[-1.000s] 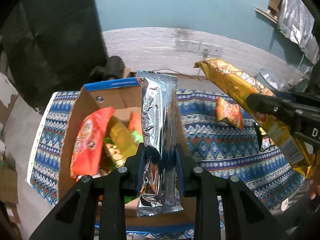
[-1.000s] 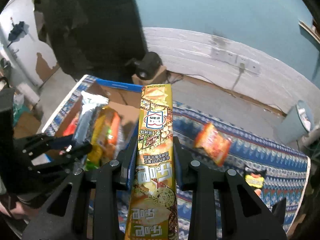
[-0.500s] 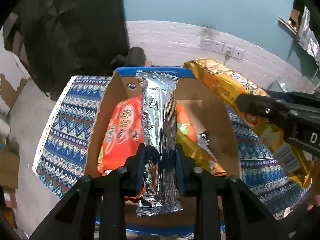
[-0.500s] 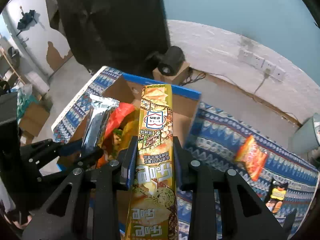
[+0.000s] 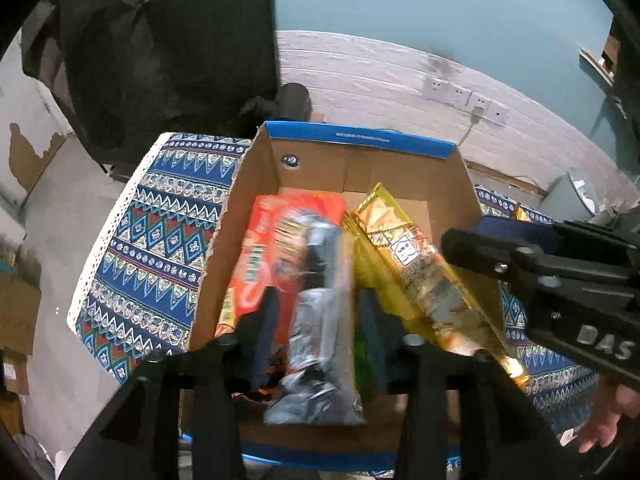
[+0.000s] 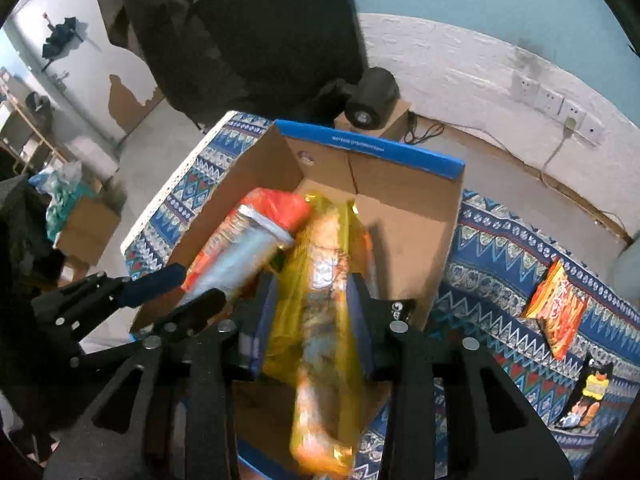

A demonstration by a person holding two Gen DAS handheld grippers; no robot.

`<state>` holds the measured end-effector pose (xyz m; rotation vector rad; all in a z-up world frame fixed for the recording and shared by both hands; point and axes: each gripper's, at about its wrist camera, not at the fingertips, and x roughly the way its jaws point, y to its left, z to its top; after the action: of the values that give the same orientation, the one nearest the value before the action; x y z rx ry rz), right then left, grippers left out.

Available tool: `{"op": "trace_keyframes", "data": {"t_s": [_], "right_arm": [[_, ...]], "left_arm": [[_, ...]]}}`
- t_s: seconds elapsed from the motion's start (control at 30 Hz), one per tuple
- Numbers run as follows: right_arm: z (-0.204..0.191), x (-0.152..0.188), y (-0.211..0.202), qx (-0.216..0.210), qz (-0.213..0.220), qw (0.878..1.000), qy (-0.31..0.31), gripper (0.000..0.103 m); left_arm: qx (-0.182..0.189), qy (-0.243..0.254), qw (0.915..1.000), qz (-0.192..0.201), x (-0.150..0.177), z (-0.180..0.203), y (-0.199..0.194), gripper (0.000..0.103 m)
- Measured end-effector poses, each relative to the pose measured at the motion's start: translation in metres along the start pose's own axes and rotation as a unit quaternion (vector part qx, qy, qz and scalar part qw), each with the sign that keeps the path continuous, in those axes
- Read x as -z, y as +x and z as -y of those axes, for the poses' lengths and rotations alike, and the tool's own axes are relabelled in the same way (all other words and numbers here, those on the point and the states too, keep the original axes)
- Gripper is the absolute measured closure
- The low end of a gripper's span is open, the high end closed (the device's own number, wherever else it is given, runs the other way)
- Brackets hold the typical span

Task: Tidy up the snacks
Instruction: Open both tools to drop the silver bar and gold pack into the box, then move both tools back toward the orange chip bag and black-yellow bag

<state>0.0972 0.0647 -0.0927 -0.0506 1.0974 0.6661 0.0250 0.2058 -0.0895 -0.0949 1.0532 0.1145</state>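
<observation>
Two grippers hang over an open cardboard box [image 5: 460, 184] with a blue rim, which stands on a counter [image 5: 152, 248] covered by a blue patterned cloth. The left gripper [image 5: 318, 320] has just been opening its jaws; a silver packet [image 5: 320, 312] lies blurred between them, with a gap on each side, so the pads no longer press on it. The packet sits over an orange bag [image 5: 276, 248] already in the box.

The right gripper [image 6: 312, 320] has also just been opening its jaws. A long yellow packet [image 6: 320, 312], blurred, lies between them over the box, its far end resting among the snacks inside, and the pads stand just clear of its sides. From the left camera the same yellow packet [image 5: 420, 276] slants down along the right wall of the box, beside the silver one.

Out on the cloth, well apart from the box, lie a small orange bag [image 6: 556, 304] and, nearer the counter's edge, a dark packet [image 6: 592, 392]. A hand [image 5: 608, 420] shows under the right gripper.
</observation>
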Motion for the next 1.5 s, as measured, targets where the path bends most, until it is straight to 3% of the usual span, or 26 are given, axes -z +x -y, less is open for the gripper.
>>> {"op": "trace_keyframes", "data": {"t_s": [0.07,0.3,0.5,0.63,0.93,1.5], "right_arm": [[0.002,-0.001,-0.007,-0.001,0.006,1.000,0.004,0.052],[0.018,0.006,-0.028,0.019,0.017,1.000,0.014,0.035],[0.040,0.017,-0.042,0.042,0.018,0.999,0.026,0.031],[0.059,0.026,-0.055,0.053,0.021,0.998,0.040,0.030],[0.096,0.043,-0.087,0.082,0.039,0.994,0.065,0.024],[0.154,0.087,-0.117,0.125,0.036,0.986,0.102,0.022]], "left_arm": [[0.000,-0.006,1.0000,0.002,0.000,-0.001,-0.001,0.043],[0.030,-0.027,0.9992,-0.004,-0.002,0.005,-0.002,0.037],[0.044,-0.013,0.9989,-0.001,-0.003,0.026,-0.009,0.037],[0.048,0.006,0.9988,0.006,-0.003,0.042,-0.014,0.029],[0.039,0.055,0.9977,0.009,0.002,0.078,-0.018,0.023],[0.034,0.131,0.9907,0.008,0.014,0.142,-0.022,0.022]]}}
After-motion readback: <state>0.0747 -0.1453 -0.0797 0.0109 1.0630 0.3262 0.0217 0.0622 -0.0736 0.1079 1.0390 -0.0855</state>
